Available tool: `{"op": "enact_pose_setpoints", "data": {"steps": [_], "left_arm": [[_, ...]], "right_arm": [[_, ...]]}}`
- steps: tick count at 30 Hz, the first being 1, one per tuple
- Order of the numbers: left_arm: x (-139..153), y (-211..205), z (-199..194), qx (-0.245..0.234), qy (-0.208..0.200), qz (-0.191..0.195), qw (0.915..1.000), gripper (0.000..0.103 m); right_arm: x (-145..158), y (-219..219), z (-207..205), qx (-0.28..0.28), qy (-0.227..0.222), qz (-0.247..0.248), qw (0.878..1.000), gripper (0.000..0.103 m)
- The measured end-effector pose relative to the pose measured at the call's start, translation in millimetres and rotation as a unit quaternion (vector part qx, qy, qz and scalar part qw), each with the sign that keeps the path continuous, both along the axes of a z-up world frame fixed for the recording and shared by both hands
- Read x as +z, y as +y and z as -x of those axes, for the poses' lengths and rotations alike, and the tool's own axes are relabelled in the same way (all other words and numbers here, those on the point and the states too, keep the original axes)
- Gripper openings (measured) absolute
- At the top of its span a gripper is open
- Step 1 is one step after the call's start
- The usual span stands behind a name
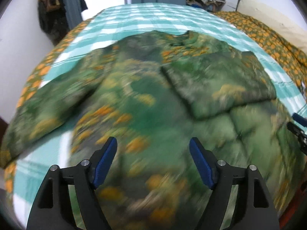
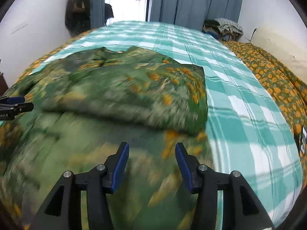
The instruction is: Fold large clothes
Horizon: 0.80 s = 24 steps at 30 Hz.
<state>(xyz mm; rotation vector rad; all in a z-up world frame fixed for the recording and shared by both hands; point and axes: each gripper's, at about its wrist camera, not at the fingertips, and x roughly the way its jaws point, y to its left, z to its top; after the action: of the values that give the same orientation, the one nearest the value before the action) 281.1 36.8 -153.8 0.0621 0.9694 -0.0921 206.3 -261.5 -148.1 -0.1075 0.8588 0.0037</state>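
A large green garment with orange flowers (image 1: pixel 138 99) lies spread on the bed, neck at the far end. Its right sleeve (image 1: pixel 220 84) is folded in across the chest; it shows in the right wrist view (image 2: pixel 134 95). The left sleeve (image 1: pixel 48 103) lies stretched out to the left. My left gripper (image 1: pixel 153 143) is open and empty above the garment's lower middle. My right gripper (image 2: pixel 152 149) is open and empty above the garment's lower right part. Each gripper shows at the edge of the other's view: the right one (image 1: pixel 298 128) and the left one (image 2: pixel 13 105). Both views are motion-blurred.
The bed has a teal and white checked sheet (image 2: pixel 239 99) over an orange-flowered green cover (image 2: pixel 274 84). A pile of clothes (image 2: pixel 224 28) sits at the far right corner. Dark clothes hang on the left wall (image 1: pixel 49 13). Blue curtains (image 2: pixel 191 0) hang behind.
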Motion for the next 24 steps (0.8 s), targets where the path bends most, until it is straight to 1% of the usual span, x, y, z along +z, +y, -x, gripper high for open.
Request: {"op": "enact_pose_setpoints", "data": {"steps": [3, 5, 7, 10, 12, 16, 17, 19, 20, 23, 24], "left_arm": [[5, 28, 24, 0.035, -0.006, -0.004, 0.9993, 0.085], [6, 49, 34, 0.065, -0.003, 0.006, 0.9979, 0.086], [5, 69, 39, 0.096, 0.004, 0.020, 0.9952, 0.086], [5, 95, 42, 0.134, 0.012, 0.043, 0.9900, 0.086], [8, 109, 43, 0.153, 0.007, 0.054, 0.9867, 0.086], [10, 136, 41, 0.186, 0.000, 0.058, 0.9809, 0.086], [9, 144, 39, 0.193, -0.001, 0.063, 0.9792, 0.088], [6, 165, 37, 0.217, -0.005, 0.089, 0.9721, 0.091], [4, 178, 37, 0.234, -0.008, 0.108, 0.9661, 0.091], [-4, 216, 37, 0.287, -0.013, 0.157, 0.9448, 0.091], [-8, 229, 37, 0.306, -0.015, 0.172, 0.9361, 0.091]], "right_arm": [[-3, 9, 35, 0.005, -0.026, -0.004, 1.000, 0.059], [-2, 15, 45, 0.015, -0.036, -0.004, 0.999, 0.063], [0, 19, 45, 0.027, -0.041, 0.001, 0.999, 0.063], [3, 17, 43, 0.017, -0.052, 0.006, 0.999, 0.063], [2, 17, 42, 0.011, -0.054, 0.002, 0.998, 0.063], [-4, 20, 46, 0.014, -0.051, 0.017, 0.998, 0.063], [-5, 20, 47, 0.015, -0.052, 0.017, 0.998, 0.063], [-5, 19, 49, 0.013, -0.054, 0.014, 0.998, 0.063], [-4, 19, 49, 0.013, -0.056, 0.014, 0.998, 0.063], [-5, 19, 48, 0.011, -0.057, 0.015, 0.998, 0.063], [-6, 19, 48, 0.011, -0.055, 0.016, 0.998, 0.063]]}}
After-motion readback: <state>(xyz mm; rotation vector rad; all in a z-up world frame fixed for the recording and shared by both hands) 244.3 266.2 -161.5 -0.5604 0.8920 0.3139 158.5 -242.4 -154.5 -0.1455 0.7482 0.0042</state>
